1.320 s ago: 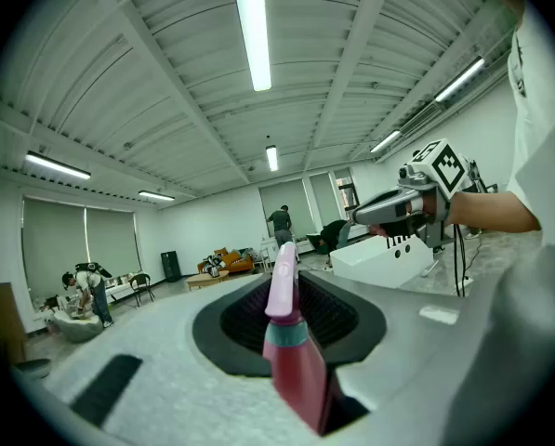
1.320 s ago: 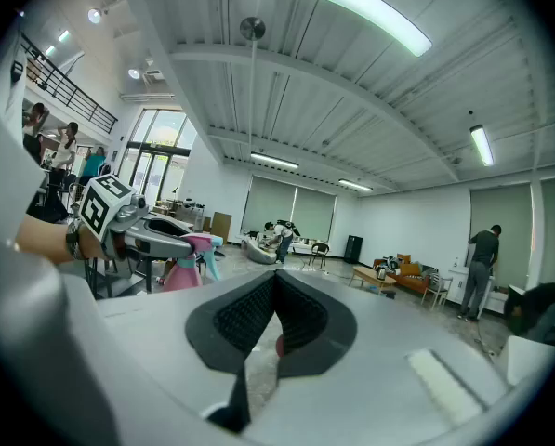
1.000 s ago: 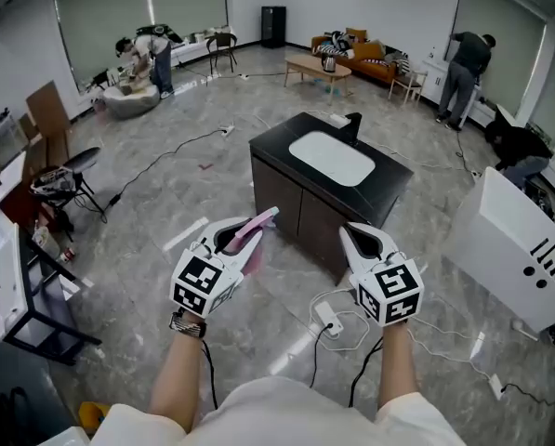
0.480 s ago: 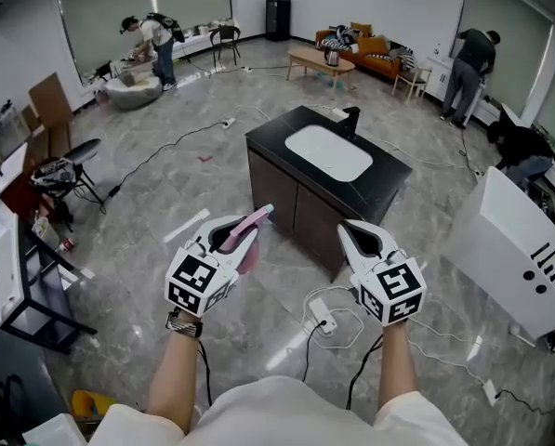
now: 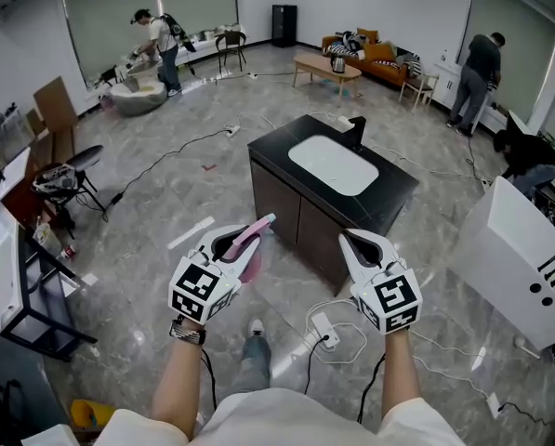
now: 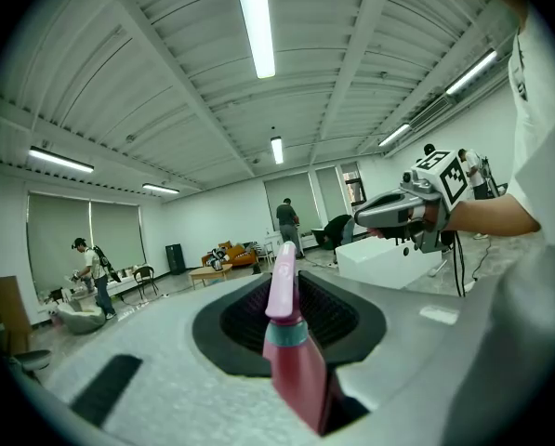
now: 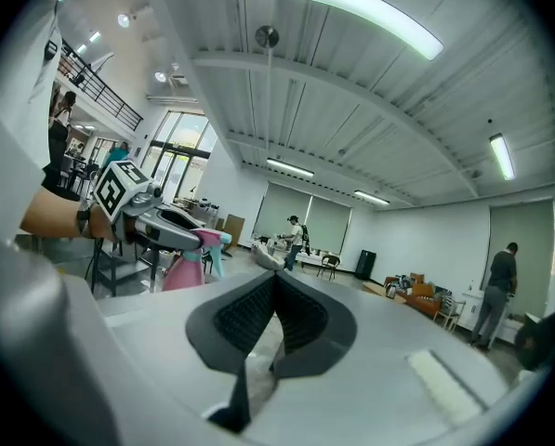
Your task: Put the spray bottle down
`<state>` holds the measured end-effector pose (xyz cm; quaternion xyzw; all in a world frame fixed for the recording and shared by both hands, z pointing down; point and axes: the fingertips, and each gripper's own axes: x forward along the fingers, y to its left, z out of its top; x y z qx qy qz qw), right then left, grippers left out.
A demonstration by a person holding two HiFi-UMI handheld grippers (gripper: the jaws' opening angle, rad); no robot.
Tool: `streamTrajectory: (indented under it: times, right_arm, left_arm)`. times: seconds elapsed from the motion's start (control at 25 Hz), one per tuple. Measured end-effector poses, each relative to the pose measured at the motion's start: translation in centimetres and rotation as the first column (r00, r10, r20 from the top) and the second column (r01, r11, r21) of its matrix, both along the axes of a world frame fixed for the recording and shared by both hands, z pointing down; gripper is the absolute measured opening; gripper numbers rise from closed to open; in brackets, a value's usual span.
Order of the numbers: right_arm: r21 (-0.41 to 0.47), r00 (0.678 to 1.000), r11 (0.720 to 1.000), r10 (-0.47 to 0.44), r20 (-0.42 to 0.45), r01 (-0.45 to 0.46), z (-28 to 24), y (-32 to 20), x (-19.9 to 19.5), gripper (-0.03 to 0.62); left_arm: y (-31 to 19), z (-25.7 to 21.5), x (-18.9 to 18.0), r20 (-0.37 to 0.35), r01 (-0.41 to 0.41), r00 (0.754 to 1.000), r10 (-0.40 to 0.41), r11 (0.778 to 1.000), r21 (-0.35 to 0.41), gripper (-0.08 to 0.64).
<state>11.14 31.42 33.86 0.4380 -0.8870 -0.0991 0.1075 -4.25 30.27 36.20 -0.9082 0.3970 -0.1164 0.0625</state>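
My left gripper [image 5: 232, 241] is shut on a pink spray bottle [image 5: 250, 252], held in the air in front of a black cabinet [image 5: 398, 193]. In the left gripper view the bottle [image 6: 292, 351] stands between the jaws, its pale pink head with a teal collar poking up past them. My right gripper [image 5: 359, 240] is shut with nothing in it, level with the left one and a hand's width to its right. The right gripper view shows its jaw tips [image 7: 275, 278] touching, and off to the left the other gripper with the bottle [image 7: 186, 266].
The black cabinet has a white basin [image 5: 333, 163] and a black tap [image 5: 354, 130] on top. A white box [image 5: 519, 263] stands at the right. Cables and a power strip [image 5: 321, 330] lie on the grey floor below my hands. People stand at the far left and far right.
I have stepped a little toward the cabinet, and a foot now shows below my hands. Both grippers keep the same pose, the bottle still held in the left one.
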Motion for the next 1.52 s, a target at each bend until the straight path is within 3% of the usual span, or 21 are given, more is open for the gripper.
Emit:
streamTrajectory:
  times: [0.36, 0.56, 0.76, 1.0, 1.52]
  right_arm:
    - [-0.028, 0.999, 1.000, 0.006, 0.044, -0.005, 0.7, -11.8, -3.0, 0.003]
    - [-0.036, 0.993, 0.999, 0.024, 0.112, -0.020, -0.3, -18.1, -3.7, 0.003]
    - [-0.107, 0.995, 0.994, -0.017, 0.101, 0.028, 0.7, -22.1, -5.9, 0.006]
    - [-0.130, 0.989, 0.992, 0.019, 0.147, 0.000, 1.3, -27.1, -6.9, 0.006]
    - [-0.184, 0.991, 0.981, 0.078, 0.108, -0.058, 3.0, -38.1, -8.3, 0.006]
  left_arm:
    - [-11.7, 0.6, -2.4, 0.005, -0.020, 1.000, 0.020, 1.000, 0.002, 0.097]
    - [-18.3, 0.3, -3.1, 0.002, -0.042, 0.999, 0.042, 0.999, -0.011, 0.097]
    - [-22.9, -0.1, -4.2, -0.006, -0.057, 0.998, 0.057, 0.998, -0.014, 0.097]
    - [-27.6, 0.2, -5.6, -0.015, -0.065, 0.998, 0.064, 0.998, -0.027, 0.097]
    - [-39.2, 1.5, -6.7, -0.028, -0.102, 0.995, 0.101, 0.993, -0.061, 0.097]
